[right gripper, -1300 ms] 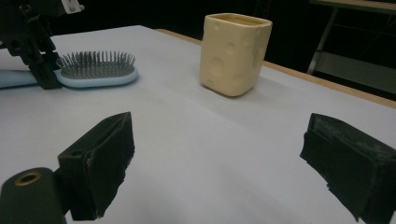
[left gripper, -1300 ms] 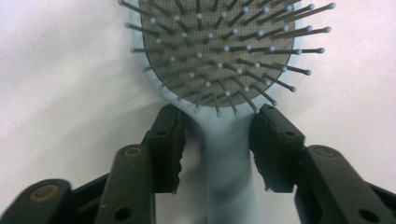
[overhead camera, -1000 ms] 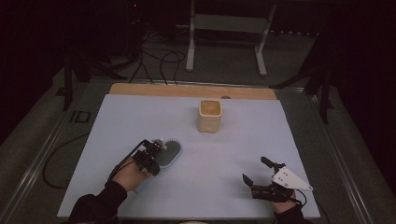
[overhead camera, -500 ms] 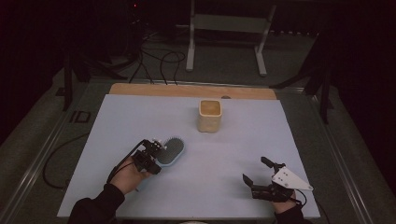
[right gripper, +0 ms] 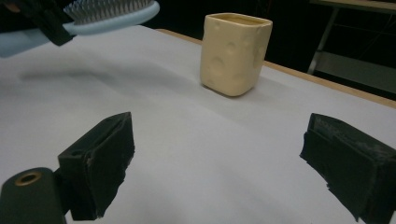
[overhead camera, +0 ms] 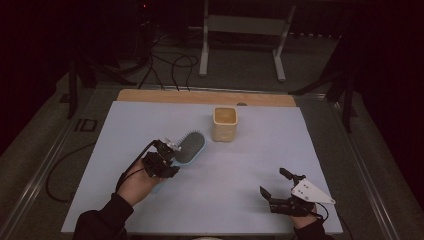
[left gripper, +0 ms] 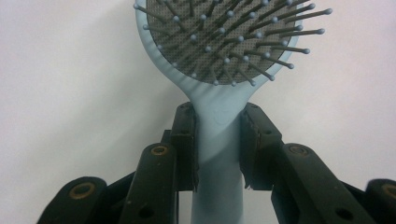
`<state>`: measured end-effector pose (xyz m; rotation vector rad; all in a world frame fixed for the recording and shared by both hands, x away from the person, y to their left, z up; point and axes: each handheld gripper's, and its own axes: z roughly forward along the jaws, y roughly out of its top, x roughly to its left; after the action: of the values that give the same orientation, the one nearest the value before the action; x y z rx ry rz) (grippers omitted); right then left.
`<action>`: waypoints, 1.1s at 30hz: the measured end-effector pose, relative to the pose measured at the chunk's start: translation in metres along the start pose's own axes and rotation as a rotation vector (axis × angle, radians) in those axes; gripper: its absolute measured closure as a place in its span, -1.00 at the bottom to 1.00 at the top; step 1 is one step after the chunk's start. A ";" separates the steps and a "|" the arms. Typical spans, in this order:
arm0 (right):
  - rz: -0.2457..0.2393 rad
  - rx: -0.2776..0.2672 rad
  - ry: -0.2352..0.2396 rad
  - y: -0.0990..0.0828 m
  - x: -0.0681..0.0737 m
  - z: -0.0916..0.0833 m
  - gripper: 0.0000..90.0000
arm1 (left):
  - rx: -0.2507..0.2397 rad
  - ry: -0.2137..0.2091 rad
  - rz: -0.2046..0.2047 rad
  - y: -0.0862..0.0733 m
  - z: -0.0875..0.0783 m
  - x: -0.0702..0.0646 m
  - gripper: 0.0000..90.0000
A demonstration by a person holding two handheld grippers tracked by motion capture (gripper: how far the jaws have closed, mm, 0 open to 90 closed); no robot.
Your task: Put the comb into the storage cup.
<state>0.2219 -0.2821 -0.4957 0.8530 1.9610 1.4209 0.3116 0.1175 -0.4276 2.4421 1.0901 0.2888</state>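
A light blue hairbrush (overhead camera: 190, 148) with a grey bristle pad is held off the white table, bristles up. My left gripper (overhead camera: 167, 150) is shut on its handle just below the head; in the left gripper view both pads clamp the handle of the hairbrush (left gripper: 219, 135). A cream square cup (overhead camera: 225, 123) stands upright at the table's middle back, right of the brush head. My right gripper (overhead camera: 274, 182) rests open near the front right edge with nothing between its pads. The right gripper view has the cup (right gripper: 235, 52) ahead and the hairbrush (right gripper: 112, 15) lifted at upper left.
A white sheet (overhead camera: 125, 125) covers the table, and a wooden strip (overhead camera: 200, 97) runs along its far edge. Cables and a metal stand (overhead camera: 245, 30) lie on the dark floor beyond. Open table surface lies between the two grippers.
My left gripper has lifted the hairbrush off the table and carried it up toward the cup. The right gripper has stayed where it was.
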 end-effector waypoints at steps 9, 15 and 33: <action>-0.001 0.001 0.003 0.000 0.000 0.001 -0.80 | -0.107 -0.006 0.009 0.014 -0.020 0.004 0.56; 0.000 0.001 0.002 0.000 0.000 0.001 -0.80 | -0.166 -0.004 0.001 0.021 -0.029 0.008 0.56; 0.000 0.000 0.002 0.000 0.000 0.001 -0.80 | -0.266 0.007 0.042 0.051 -0.027 0.008 0.56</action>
<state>0.2226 -0.2818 -0.4963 0.8515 1.9626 1.4226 0.3400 0.1023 -0.3794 2.2298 0.9383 0.4281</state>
